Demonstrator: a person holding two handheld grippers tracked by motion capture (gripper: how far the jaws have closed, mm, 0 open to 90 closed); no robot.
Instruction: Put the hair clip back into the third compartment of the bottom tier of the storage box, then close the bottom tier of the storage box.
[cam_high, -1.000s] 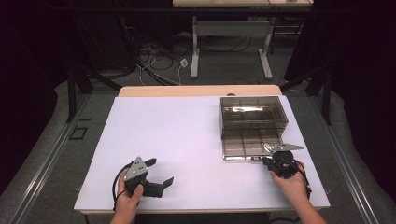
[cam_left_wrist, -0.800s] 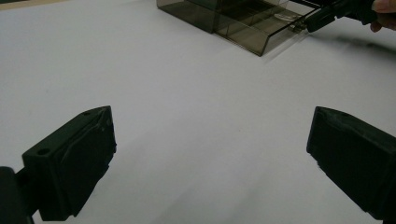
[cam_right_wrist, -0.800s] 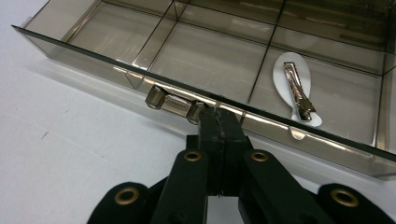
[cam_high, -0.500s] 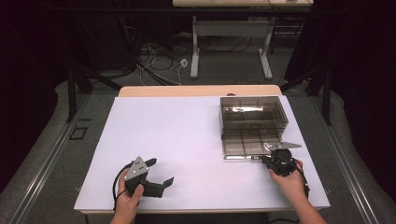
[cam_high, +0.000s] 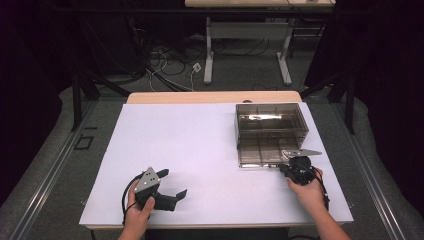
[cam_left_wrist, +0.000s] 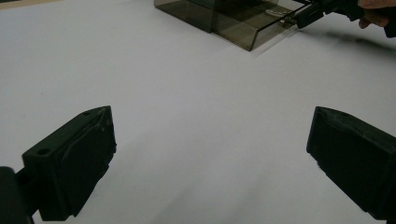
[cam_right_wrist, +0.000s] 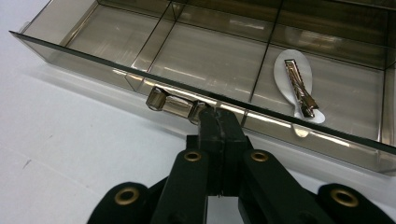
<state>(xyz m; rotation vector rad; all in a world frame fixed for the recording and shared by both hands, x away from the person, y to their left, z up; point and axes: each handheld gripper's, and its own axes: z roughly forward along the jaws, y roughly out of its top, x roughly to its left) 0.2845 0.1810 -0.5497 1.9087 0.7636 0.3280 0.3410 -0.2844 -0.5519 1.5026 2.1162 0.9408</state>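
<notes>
- Nothing much has shifted since the earlier frames: my left gripper (cam_high: 172, 192) rests in the same spot on the white table (cam_high: 200, 150), and my right gripper (cam_high: 286, 169) sits at the front edge of the box as before.
- Nearest me, in the left gripper view, my left claw is released, its two black jaws set wide apart over bare white surface with nothing between them.
- On my right side, my right claw (cam_right_wrist: 219, 122) is clenched, jaws pressed flat together, with their tips right at the small latch tab (cam_right_wrist: 175, 103) on the near wall of the smoky transparent organizer box (cam_right_wrist: 88, 56); I cannot tell whether they touch it.
- Beyond the latch, the box stands open on the right half of the table, divided into compartments.
- One compartment, just past the near wall and to the right of my jaws, holds a metal hair clip (cam_right_wrist: 299, 88) lying on a white oval card (cam_right_wrist: 286, 77).
- Farther back, the box's raised lid (cam_high: 270, 112) stands behind the compartments.
</notes>
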